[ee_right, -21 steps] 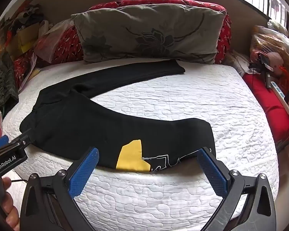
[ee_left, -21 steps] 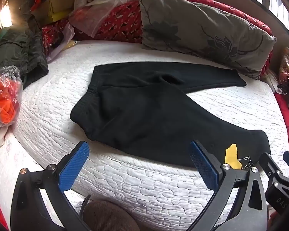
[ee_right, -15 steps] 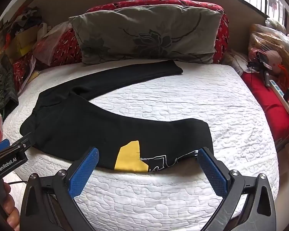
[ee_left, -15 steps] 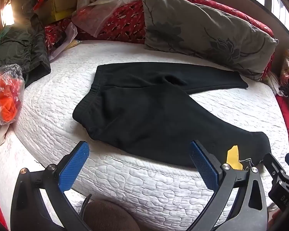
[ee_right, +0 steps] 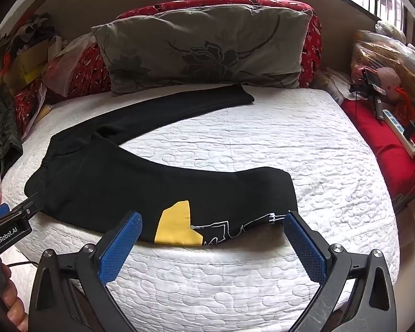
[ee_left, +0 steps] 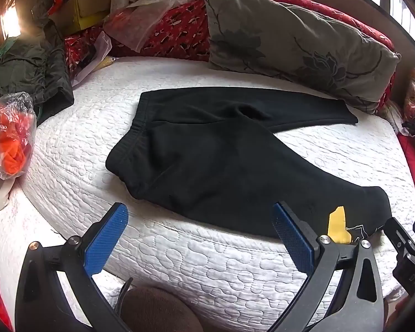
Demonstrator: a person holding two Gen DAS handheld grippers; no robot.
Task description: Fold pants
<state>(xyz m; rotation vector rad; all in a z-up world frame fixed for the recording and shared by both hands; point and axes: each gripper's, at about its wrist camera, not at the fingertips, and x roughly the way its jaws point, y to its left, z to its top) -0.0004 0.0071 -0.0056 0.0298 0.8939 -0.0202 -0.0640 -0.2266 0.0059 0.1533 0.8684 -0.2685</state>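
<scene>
Black pants (ee_left: 213,160) (ee_right: 141,182) lie flat on a white quilted mattress (ee_left: 179,254) (ee_right: 304,144), legs spread in a V, waistband to the left. The near leg bears a yellow patch (ee_right: 177,228) (ee_left: 337,225) and white print by its hem. My left gripper (ee_left: 199,238) hovers open over the mattress's front edge, just short of the near leg and the waistband corner. My right gripper (ee_right: 211,244) is open too, its blue pads either side of the yellow patch, above the near edge of that leg. Neither touches the cloth.
A grey floral pillow (ee_right: 202,49) leans on red cushions at the back. Left: a dark green jacket (ee_left: 27,69), an orange item in clear plastic (ee_left: 9,135), boxes. Right: a red cloth (ee_right: 387,144) with a power strip, bags. A hand (ee_right: 11,298) holds the left gripper.
Both views have drawn slightly closer to the bed and drifted a little; the pants sit a bit further right in the left wrist view. Both grippers stay open; the pants have not moved.
</scene>
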